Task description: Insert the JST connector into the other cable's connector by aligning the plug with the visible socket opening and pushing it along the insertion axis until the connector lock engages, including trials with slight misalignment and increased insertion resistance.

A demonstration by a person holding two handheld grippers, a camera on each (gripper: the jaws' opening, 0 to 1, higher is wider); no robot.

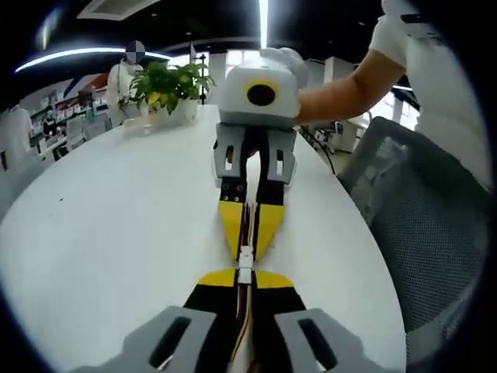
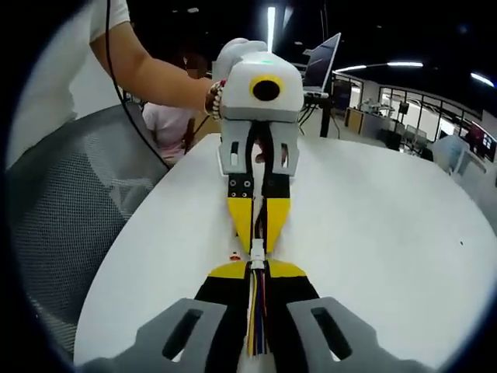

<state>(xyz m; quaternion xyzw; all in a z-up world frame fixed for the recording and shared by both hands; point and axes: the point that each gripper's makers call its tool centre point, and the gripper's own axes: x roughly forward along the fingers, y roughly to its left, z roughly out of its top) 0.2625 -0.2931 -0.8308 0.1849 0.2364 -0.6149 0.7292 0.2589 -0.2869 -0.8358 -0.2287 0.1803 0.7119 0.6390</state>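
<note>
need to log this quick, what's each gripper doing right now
left gripper: closed on its cable, white connector at the fingers.
right gripper: closed on its multicoloured cable.

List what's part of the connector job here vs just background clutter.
Job:
- left gripper, shut on its cable
- right gripper, shut on its cable
- white JST connector between the two sets of fingers
- coloured wires

Background:
- white table
- potted plant
- mesh chair
- laptop

White table (image 1: 116, 225) open around; potted plant (image 1: 167, 85) at far end.
</note>
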